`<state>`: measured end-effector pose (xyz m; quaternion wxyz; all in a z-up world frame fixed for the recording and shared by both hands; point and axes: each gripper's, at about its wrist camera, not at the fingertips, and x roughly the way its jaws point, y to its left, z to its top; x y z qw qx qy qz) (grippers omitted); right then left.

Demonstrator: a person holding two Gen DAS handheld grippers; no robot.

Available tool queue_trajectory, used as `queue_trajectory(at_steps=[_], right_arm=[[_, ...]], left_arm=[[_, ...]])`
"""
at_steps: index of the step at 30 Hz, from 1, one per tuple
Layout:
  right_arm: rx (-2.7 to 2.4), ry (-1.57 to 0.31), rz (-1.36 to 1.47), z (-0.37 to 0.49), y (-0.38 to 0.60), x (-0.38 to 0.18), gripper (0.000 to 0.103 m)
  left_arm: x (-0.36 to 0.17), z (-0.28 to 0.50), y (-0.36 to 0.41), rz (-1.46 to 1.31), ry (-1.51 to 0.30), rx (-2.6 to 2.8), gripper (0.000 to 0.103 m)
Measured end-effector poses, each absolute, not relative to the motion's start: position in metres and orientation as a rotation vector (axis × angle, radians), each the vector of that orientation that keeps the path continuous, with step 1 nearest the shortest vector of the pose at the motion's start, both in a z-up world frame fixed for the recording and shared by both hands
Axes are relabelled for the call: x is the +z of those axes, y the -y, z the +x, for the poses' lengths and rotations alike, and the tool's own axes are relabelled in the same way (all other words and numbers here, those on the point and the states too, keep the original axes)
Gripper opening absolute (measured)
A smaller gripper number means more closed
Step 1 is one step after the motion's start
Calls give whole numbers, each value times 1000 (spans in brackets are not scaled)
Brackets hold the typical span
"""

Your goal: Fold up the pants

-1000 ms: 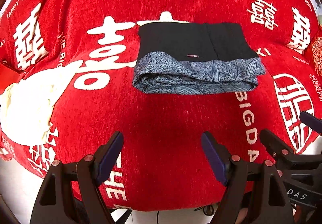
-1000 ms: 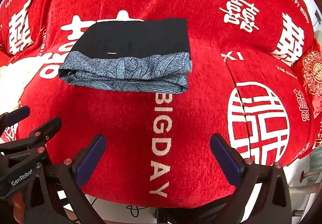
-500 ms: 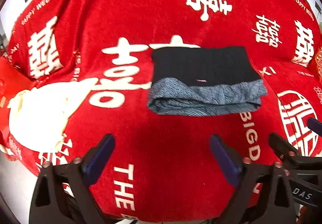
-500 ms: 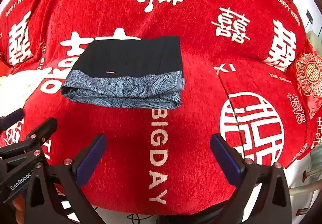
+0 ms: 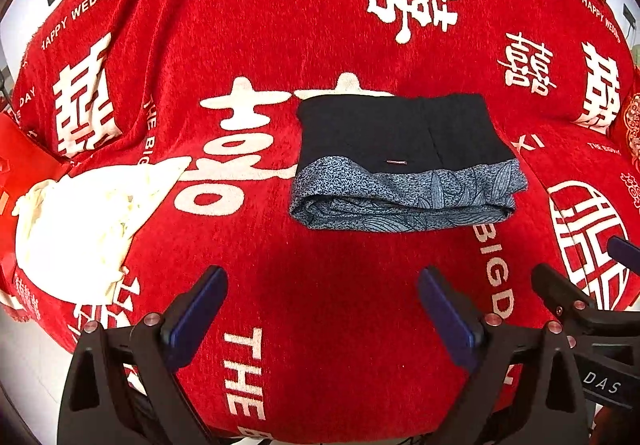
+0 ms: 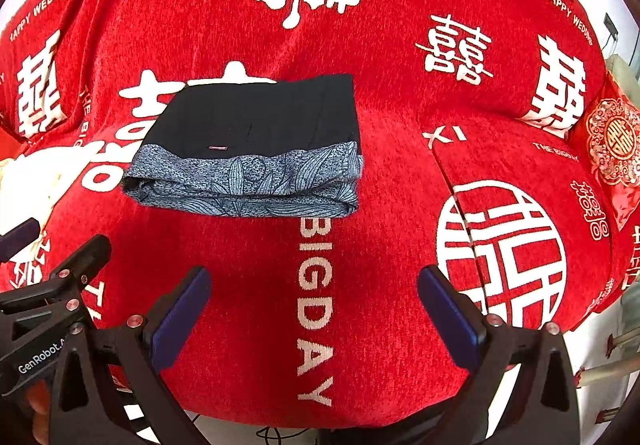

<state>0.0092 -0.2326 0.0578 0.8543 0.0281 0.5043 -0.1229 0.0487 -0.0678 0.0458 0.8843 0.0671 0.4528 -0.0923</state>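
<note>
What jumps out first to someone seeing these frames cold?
The bright red blanket with big white wedding characters fills both views. On its middle lies the folded pants, a neat dark bundle with a blue leaf-print band along the near edge. Both claws, left claw and right claw, hang open and empty in front of it; a cream cloth sits far left.

"BIGDAY" on red cloth [image 6: 400, 45]

The small tag [image 5: 395, 162] on the pants [image 5: 404, 165] is illegible. The cream cloth [image 6: 24, 185] is cut off at the frame's left edge.
</note>
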Motion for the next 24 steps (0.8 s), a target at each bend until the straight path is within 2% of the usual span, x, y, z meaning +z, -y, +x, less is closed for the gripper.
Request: queue_trajectory(at_steps=[24], right_arm=[[-260, -1077, 30, 13, 231, 51, 103]], left_arm=[[36, 51, 70, 148, -955, -167, 97]])
